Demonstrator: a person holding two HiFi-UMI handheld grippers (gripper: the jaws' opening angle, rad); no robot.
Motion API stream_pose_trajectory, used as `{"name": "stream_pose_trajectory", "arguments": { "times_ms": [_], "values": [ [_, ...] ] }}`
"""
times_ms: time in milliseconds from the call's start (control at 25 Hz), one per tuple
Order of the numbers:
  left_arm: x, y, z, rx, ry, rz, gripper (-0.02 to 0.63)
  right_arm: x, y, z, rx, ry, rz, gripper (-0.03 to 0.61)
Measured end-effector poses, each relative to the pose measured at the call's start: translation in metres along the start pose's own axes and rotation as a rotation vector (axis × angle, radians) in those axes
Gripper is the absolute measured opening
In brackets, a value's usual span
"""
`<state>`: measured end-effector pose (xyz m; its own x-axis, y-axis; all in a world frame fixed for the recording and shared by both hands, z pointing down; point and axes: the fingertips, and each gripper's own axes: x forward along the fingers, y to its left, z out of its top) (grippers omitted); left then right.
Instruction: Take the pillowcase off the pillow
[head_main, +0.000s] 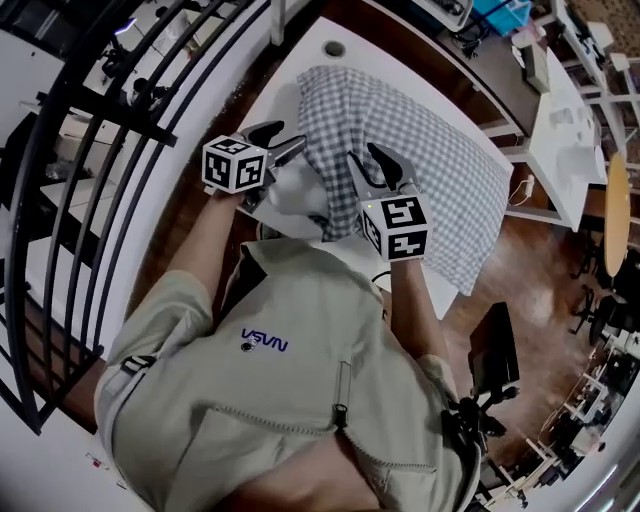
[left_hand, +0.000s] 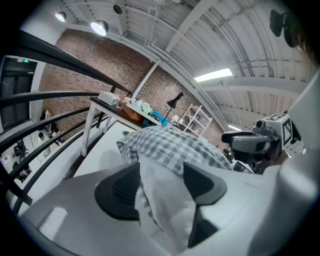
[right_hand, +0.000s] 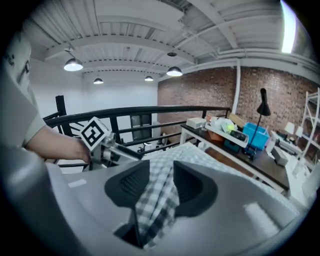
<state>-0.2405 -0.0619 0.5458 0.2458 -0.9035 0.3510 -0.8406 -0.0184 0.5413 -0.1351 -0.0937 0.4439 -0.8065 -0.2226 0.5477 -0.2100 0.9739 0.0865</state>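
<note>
Reaching both grippers over a checked pillowcase (head_main: 420, 140) on a white desk (head_main: 350, 35). Holding left gripper (head_main: 280, 140) fingers apart around white pillow (left_hand: 167, 205) cloth, right gripper (head_main: 368, 165) fingers apart around checked fabric

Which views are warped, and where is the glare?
Head view: heavy fisheye, the railing bars bow, but the checked pillowcase is sharp and evenly lit. Left gripper view: black round vignette, ceiling strip light blown out, the white cloth between the jaws slightly soft. Right gripper view: same vignette, a light at top right blown out, pendant lamps flare mildly.
</note>
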Motion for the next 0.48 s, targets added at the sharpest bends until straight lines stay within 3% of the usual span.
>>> {"name": "stream_pose_trajectory", "arguments": {
  "times_ms": [160,280,360,480],
  "values": [
    [0.013,-0.013,-0.010,-0.079,0.033,-0.093,0.272,0.046,-0.007,-0.009,-0.093,0.126,-0.008,0.198],
    [0.019,-0.031,-0.019,-0.100,0.085,-0.197,0.264,0.079,-0.002,-0.030,-0.190,0.267,-0.020,0.206],
    [0.023,-0.042,-0.025,-0.059,0.122,-0.218,0.258,0.085,-0.002,-0.037,-0.241,0.315,-0.031,0.161],
    [0.018,-0.045,-0.021,-0.001,0.112,-0.196,0.135,0.077,-0.003,-0.029,-0.241,0.287,-0.044,0.055]
  ]
}}
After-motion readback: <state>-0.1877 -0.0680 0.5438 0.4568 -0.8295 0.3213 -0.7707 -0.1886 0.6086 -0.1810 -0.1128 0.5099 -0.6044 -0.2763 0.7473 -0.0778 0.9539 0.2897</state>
